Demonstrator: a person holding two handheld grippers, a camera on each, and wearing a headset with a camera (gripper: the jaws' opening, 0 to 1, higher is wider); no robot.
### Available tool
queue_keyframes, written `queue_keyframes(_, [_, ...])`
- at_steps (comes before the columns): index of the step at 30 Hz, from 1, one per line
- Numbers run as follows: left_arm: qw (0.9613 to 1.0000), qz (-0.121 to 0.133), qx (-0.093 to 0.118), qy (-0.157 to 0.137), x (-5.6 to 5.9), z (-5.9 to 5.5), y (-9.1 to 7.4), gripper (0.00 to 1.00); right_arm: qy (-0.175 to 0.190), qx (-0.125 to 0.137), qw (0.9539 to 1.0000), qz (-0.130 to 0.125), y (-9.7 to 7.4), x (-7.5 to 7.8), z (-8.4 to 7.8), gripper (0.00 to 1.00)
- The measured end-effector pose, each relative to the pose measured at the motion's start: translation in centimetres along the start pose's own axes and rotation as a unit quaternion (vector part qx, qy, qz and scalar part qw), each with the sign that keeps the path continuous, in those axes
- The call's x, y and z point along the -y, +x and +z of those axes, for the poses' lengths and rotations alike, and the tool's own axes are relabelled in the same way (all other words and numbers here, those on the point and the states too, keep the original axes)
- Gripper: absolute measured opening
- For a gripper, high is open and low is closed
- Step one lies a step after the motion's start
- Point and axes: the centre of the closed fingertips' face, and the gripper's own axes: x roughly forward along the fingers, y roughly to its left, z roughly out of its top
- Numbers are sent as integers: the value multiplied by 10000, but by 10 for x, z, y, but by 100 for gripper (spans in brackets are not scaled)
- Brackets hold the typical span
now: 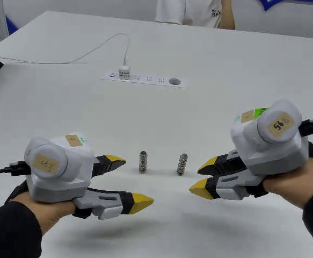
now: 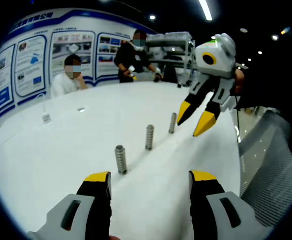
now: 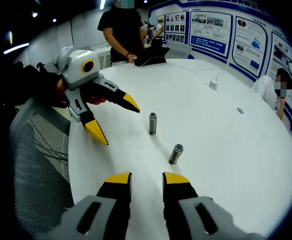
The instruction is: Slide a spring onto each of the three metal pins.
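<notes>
White tabletop (image 1: 210, 107) carries two upright springs at the centre of the head view: the left-hand spring (image 1: 143, 162) and the right-hand spring (image 1: 182, 164). At lower left, the left tool (image 1: 129, 180) has its yellow-tipped jaws spread wide and empty. At lower right, the right tool (image 1: 203, 176) is also parted, holding nothing. In the left gripper view a third spring (image 2: 120, 159) stands nearest that tool's jaws, in line with the others.

In your head view, the left spring (image 1: 143, 162) and right spring (image 1: 182, 164) stand side by side mid-frame on the table (image 1: 242, 80). They are between your left gripper (image 1: 132, 180), lower left, and your right gripper (image 1: 200, 178), lower right. The power strip (image 1: 145, 79) lies behind them, higher up.
</notes>
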Motion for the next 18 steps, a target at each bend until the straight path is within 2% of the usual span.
queue_keyframes(9, [10000, -4, -12, -20, 0, -1, 0, 64, 190, 84, 9997, -85, -9, -1, -14, 27])
queue_keyframes(18, [10000, -25, -42, -31, 1, -2, 1, 64, 467, 147, 9982, -342, -26, 13, -32, 28])
